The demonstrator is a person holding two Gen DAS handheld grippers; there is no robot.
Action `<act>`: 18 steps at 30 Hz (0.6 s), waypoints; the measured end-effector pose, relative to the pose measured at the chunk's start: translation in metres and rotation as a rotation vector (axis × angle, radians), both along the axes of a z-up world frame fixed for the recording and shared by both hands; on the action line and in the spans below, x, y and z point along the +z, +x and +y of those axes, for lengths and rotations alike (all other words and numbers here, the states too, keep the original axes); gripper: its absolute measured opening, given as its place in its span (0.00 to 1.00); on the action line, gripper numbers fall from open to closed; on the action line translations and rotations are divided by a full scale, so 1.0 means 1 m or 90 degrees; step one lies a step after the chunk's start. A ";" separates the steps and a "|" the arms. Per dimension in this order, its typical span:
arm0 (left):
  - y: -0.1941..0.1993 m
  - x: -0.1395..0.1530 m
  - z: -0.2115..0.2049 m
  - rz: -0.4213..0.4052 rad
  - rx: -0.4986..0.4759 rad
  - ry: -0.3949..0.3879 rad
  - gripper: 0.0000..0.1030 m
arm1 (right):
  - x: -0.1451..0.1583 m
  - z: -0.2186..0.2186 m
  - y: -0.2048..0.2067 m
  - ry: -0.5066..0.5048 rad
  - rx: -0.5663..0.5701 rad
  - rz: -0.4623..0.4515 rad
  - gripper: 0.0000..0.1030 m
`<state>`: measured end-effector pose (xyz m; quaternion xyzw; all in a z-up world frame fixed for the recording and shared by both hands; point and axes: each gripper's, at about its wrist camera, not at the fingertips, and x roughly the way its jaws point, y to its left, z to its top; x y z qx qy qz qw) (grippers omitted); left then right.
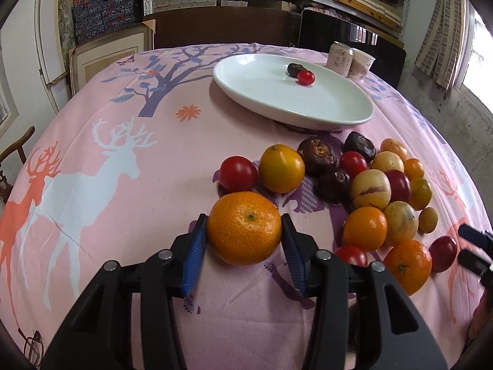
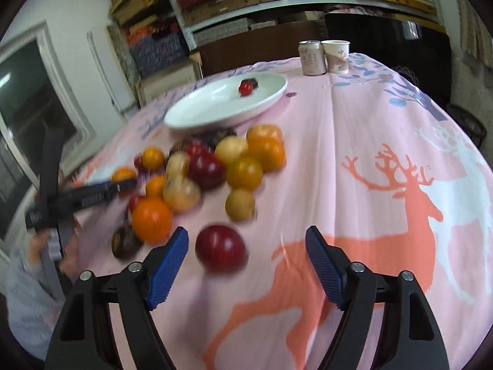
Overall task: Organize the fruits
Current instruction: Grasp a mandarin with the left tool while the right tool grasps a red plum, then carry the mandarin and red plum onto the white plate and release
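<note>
Left wrist view first: at the left and centre of the frame lies a pink tablecloth (image 1: 101, 141) printed with deer and a tree. At lower centre the left gripper (image 1: 244, 228) has its two blue pads pressed against either side of a large mandarin (image 1: 245, 227), which rests on the cloth. Just above it sit a red tomato (image 1: 238, 173) and a yellow-orange fruit (image 1: 281, 168), touching each other. In the upper centre a white oval plate (image 1: 268, 98) holds a dark fruit and a small red tomato (image 1: 305, 77) side by side, with a drink can (image 1: 340, 58) and paper cup (image 1: 362, 64) behind it. To the right spreads the pile of mixed fruit (image 1: 382, 185), red, yellow, orange and dark brown pieces crowded together. At the right edge the tips of the other gripper show beside a dark red fruit (image 1: 442, 253). Right wrist view, somewhat blurred: at the left edge a person's hand (image 2: 66, 246) holds the left gripper against an orange fruit. The fruit pile fills the centre left, below the white plate. At lower centre the right gripper (image 2: 246, 243) stands wide open, a dark red fruit (image 2: 220, 248) lying between its blue pads, nearer the left one, neither pad touching it. Bare cloth with an orange deer fills the right.
</note>
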<state>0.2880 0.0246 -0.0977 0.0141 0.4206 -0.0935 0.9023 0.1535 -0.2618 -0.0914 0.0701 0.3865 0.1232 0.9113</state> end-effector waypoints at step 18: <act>0.000 -0.001 0.004 0.002 0.002 -0.014 0.45 | -0.011 0.032 0.013 -0.068 0.044 0.051 0.37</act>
